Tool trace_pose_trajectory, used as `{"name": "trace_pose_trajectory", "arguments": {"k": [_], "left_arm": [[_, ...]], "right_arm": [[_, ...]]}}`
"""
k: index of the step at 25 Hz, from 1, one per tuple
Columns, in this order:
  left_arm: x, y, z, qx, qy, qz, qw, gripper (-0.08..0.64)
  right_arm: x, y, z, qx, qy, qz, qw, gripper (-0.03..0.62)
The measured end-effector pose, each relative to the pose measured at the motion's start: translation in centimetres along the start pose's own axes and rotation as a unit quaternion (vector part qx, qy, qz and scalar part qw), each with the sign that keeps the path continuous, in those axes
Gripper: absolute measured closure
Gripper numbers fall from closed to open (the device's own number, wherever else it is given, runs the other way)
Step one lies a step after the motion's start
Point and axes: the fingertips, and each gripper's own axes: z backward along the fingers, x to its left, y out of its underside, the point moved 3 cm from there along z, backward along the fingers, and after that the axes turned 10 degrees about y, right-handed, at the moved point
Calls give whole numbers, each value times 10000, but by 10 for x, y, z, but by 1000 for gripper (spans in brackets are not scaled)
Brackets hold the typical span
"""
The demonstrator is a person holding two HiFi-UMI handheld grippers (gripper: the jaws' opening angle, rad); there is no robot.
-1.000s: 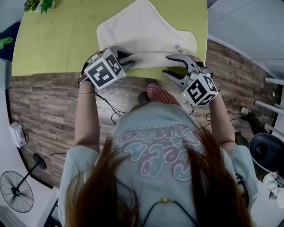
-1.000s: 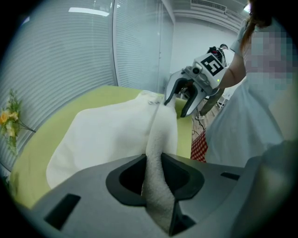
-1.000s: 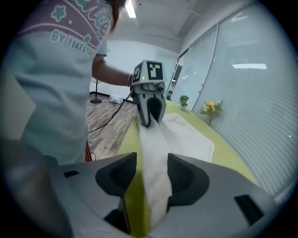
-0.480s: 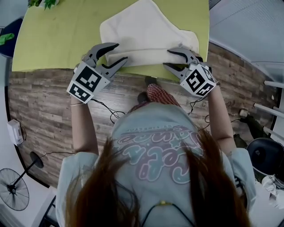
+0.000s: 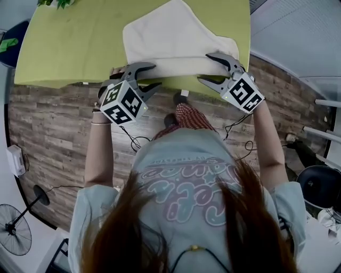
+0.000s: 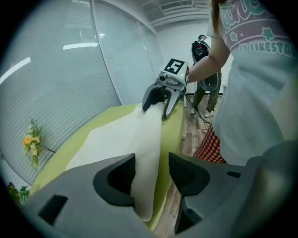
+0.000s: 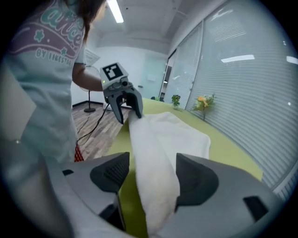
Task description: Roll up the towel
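Note:
A cream towel (image 5: 170, 37) lies on the green table (image 5: 69, 48), and its near edge is rolled into a thick roll (image 5: 176, 68) along the table's front. My left gripper (image 5: 155, 75) straddles the roll's left end. Its jaws are opening, and the roll (image 6: 146, 153) lies loose between them. My right gripper (image 5: 204, 67) straddles the right end, and its jaws are also opening. There the roll (image 7: 156, 176) leans toward one jaw with a gap at the other. Each gripper view shows the opposite gripper at the far end: the right one (image 6: 163, 95) and the left one (image 7: 123, 100).
The person's body stands close against the table's front edge (image 5: 181, 88). Wooden floor with cables (image 5: 133, 141) lies below. A fan (image 5: 13, 234) stands at the lower left. Small plants (image 5: 53, 2) sit at the table's far left, and flowers (image 7: 202, 102) stand by the blinds.
The left gripper let go of the roll, swung out to the left, and came back over the left end with its jaws apart. The right gripper's jaws spread wider at the right end.

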Motion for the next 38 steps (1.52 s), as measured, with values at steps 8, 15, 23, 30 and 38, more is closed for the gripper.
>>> {"name": "trace_pose_trajectory", "arguments": {"k": [8, 15, 23, 30, 38], "left_arm": [[0, -4, -3, 113, -113, -13, 9999, 364], [-7, -12, 37, -37, -538, 37, 9985, 364], [6, 30, 17, 950, -991, 38, 9905, 365], [12, 32, 13, 1176, -1399, -108, 9831, 379], [6, 27, 18, 1070, -1774, 128, 9782, 464]], "right_arm": [[7, 18, 40, 215, 709, 1194, 9901, 296], [0, 36, 38, 219, 351, 579, 9975, 324], [-6, 42, 49, 162, 475, 1327, 9899, 339], [-21, 47, 46, -44, 469, 1425, 9887, 445], [-19, 49, 54, -334, 540, 1591, 9852, 525]]}}
